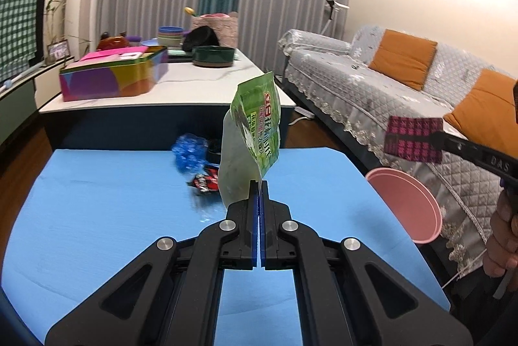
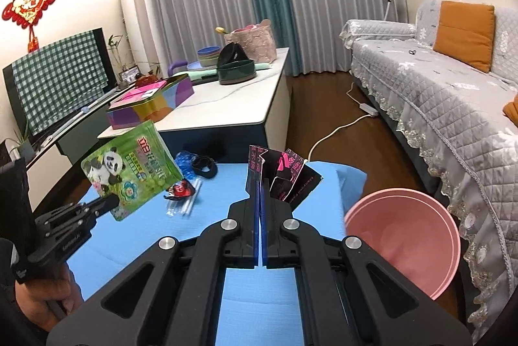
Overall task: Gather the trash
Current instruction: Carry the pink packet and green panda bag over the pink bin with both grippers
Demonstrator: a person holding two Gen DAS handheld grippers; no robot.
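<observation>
My left gripper (image 1: 259,184) is shut on the edge of a green snack bag (image 1: 259,122) with a panda print, held upright above the blue table (image 1: 97,216). In the right wrist view the same green bag (image 2: 136,174) hangs from the left gripper (image 2: 111,202). My right gripper (image 2: 260,182) is shut on a black and pink paper box (image 2: 285,174), seen from the left as a magenta-patterned box (image 1: 414,139). A pink bin (image 2: 404,239) stands at the table's right edge, also in the left view as the pink bin (image 1: 404,203).
On the blue table lie a blue crumpled wrapper (image 1: 189,151), a red and black wrapper (image 1: 205,181), a black band (image 2: 204,168) and clear straws (image 2: 191,200). Behind stands a white counter (image 1: 194,83) with a colourful tin and bowls. A grey sofa (image 2: 453,106) runs along the right.
</observation>
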